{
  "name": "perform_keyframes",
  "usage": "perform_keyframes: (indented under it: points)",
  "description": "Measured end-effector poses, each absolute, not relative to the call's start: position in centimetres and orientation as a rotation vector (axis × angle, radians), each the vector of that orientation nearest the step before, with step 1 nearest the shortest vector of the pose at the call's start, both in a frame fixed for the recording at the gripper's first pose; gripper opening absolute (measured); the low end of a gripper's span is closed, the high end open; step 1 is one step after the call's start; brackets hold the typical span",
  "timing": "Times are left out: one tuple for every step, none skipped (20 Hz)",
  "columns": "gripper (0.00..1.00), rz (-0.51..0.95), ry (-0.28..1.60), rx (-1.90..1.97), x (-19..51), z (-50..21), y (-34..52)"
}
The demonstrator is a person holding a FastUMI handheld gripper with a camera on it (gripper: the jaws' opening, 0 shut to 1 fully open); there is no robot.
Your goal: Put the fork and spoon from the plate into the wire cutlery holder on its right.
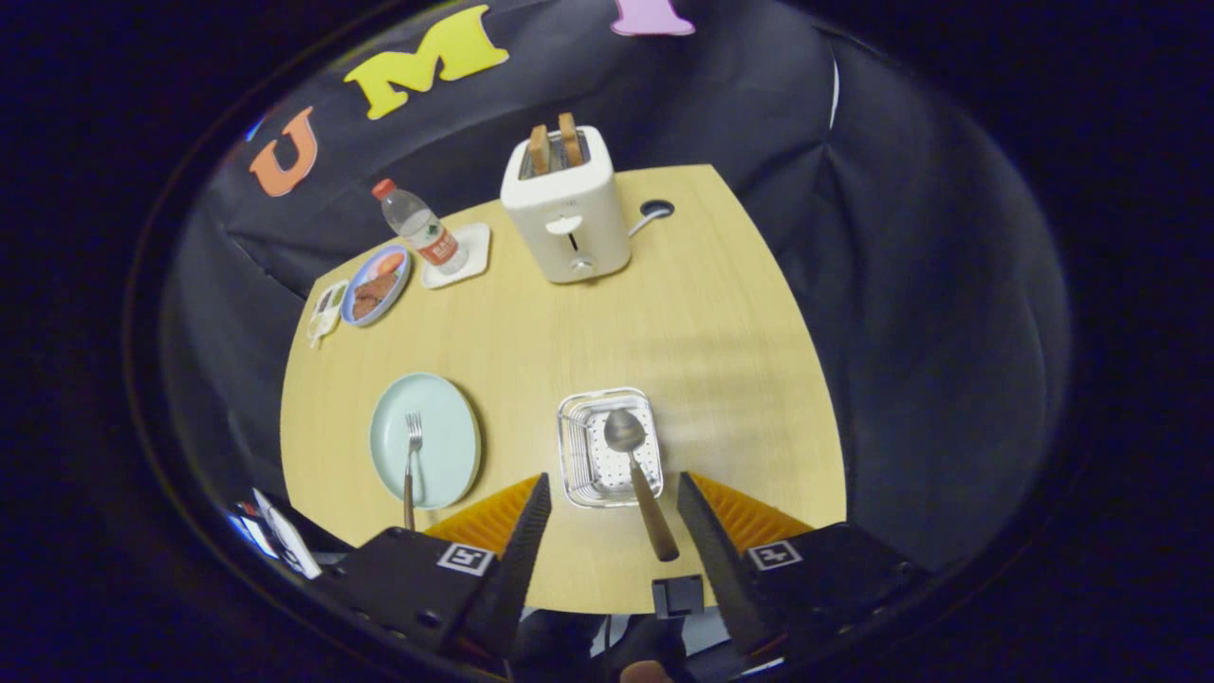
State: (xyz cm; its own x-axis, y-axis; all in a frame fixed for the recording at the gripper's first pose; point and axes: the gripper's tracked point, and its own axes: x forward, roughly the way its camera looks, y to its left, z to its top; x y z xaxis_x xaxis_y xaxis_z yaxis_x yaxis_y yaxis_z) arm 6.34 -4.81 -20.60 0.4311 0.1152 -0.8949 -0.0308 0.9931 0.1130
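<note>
The bench [702, 313] beyond the fingers [520, 541] was evenly and fairly brightly lit from above, with a paler sheen ahead of them and only soft, short shadows under the toaster [567, 213] and the plate [446, 446]. The cloth around it was dim. Strong fisheye bending curved the bench's edges. The fingers themselves looked dark and slightly soft; far things stayed reasonably sharp.

table [721, 313]: matt wood | holder [572, 453]: shiny wire | plate [446, 446]: glossy
</note>
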Motion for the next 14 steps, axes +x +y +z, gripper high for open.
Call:
perform_keyframes:
  points:
    - [0.85, 0.098, 1.07, 0.065, 6.8, -19.8, -4.3]
    - [0.88, 0.105, 1.019, 0.051, 7.0, -19.0, -3.8]
    - [0.91, 0.114, 0.969, 0.038, 7.1, -18.2, -3.0]
    - [0.94, 0.127, 0.919, 0.029, 7.2, -17.5, -2.0]
    - [0.96, 0.142, 0.872, 0.025, 7.1, -16.7, -0.8]
    - [0.96, 0.159, 0.831, 0.021, 6.9, -16.2, 0.5]
    - [0.96, 0.176, 0.797, 0.017, 6.6, -15.8, 1.9]
    - [0.96, 0.196, 0.769, 0.015, 6.2, -15.6, 3.5]
    - [0.96, 0.213, 0.746, 0.012, 5.8, -15.6, 5.1]
    - [0.96, 0.225, 0.73, 0.01, 5.4, -15.7, 6.7]
    - [0.96, 0.235, 0.719, 0.007, 4.9, -16.0, 8.1]
    - [0.96, 0.242, 0.715, 0.001, 4.6, -16.7, 9.6]
    - [0.96, 0.251, 0.716, 0.002, 4.2, -17.2, 11.1]
    - [0.96, 0.26, 0.722, 0.005, 3.6, -17.9, 12.5]
